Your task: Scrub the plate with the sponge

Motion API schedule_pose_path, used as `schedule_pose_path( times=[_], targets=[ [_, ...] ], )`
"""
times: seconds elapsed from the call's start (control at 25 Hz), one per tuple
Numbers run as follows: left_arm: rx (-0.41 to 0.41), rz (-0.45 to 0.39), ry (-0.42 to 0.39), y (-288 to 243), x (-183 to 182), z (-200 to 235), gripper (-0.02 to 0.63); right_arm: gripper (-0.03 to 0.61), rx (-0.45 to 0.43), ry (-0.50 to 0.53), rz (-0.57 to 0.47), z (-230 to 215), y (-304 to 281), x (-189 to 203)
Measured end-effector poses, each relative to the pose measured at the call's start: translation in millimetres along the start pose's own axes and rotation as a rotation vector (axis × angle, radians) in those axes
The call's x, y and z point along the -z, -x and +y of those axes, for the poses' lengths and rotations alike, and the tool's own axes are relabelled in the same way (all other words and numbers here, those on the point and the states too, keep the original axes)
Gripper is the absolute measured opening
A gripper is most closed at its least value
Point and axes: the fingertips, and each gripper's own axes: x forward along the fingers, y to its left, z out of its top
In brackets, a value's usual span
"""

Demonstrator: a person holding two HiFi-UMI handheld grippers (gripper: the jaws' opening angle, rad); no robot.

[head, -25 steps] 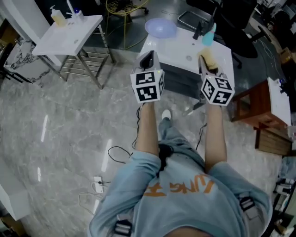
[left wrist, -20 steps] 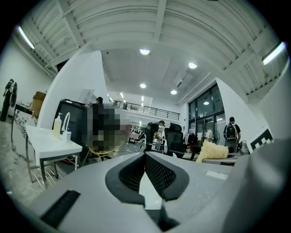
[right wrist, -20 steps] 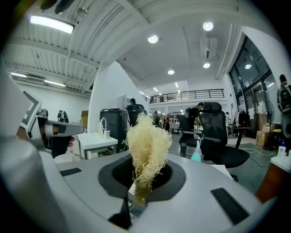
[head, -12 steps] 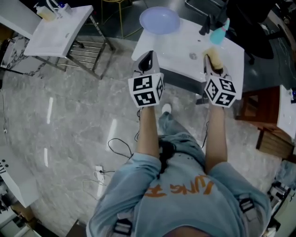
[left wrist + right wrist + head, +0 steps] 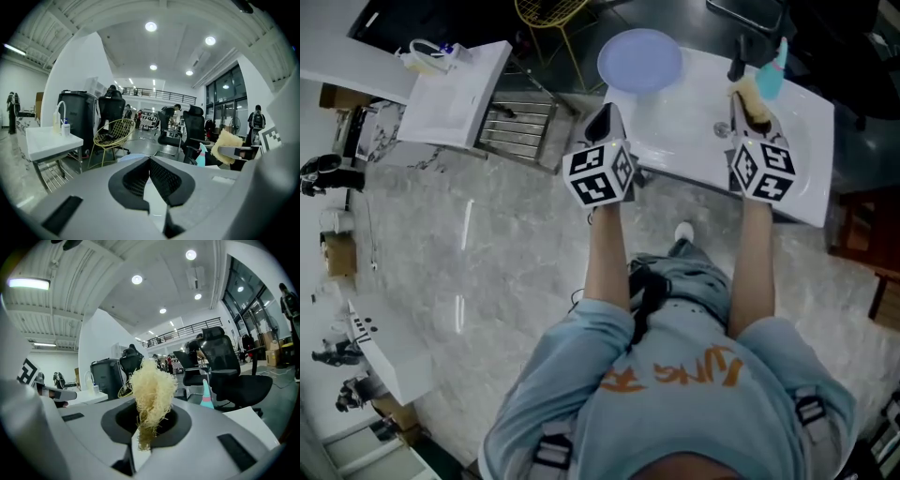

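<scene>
A pale blue plate [image 5: 639, 60] lies at the far left part of the white table [image 5: 694, 141]; in the left gripper view its rim [image 5: 127, 158] peeks out just behind the jaws. My left gripper [image 5: 602, 117] hovers over the table's near edge, short of the plate, shut with nothing in it [image 5: 150, 160]. To the right, my right gripper [image 5: 748, 105] is shut on a yellow fibrous sponge [image 5: 753, 101], which sticks up from between its jaws [image 5: 152, 390]. The sponge also shows in the left gripper view [image 5: 226, 145].
A teal spray bottle [image 5: 772, 75] stands at the table's back right, beside the sponge [image 5: 206, 397]. A second white table [image 5: 459, 94] with bottles [image 5: 427, 56] stands to the left, with a yellow wire chair [image 5: 112, 138] behind. Black office chairs [image 5: 225, 371] fill the background.
The person has stepped up to the white table. Both grippers have moved forward over its near edge, the plate is closer to the left gripper, and the sponge stays gripped.
</scene>
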Motion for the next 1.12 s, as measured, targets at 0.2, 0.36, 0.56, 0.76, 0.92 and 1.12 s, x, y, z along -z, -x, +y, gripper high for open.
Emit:
schedule_pose_path(
  times=[0.2, 0.36, 0.56, 0.76, 0.92, 1.12],
  targets=[
    [-0.003, 0.021, -0.006, -12.5, 9.6, -4.5, 0.003, 0.032, -0.011, -0.009, -0.012, -12.5, -13.4, -3.6],
    [-0.033, 0.02, 0.018, -13.7, 14.3, 16.9, 0.003, 0.032, -0.051, 0.015, 0.0, 5.1, -29.2, 1.6],
    [-0.038, 0.006, 0.069, -21.6, 11.2, 41.5, 0.003, 0.032, -0.079, 0.057, 0.002, 24.0, -45.4, -5.6],
    [-0.003, 0.012, 0.087, -47.5, 10.2, 41.4, 0.003, 0.032, -0.065, 0.098, 0.011, 21.1, -59.9, -12.4],
    [0.032, 0.025, 0.092, -70.7, 12.3, 43.7, 0.003, 0.032, -0.053, 0.109, 0.039, 20.4, -76.5, -2.8],
    [0.044, 0.053, 0.085, -97.6, 12.7, 55.2, 0.003, 0.032, -0.048, 0.118, 0.072, 24.3, -101.3, 5.8]
  ],
)
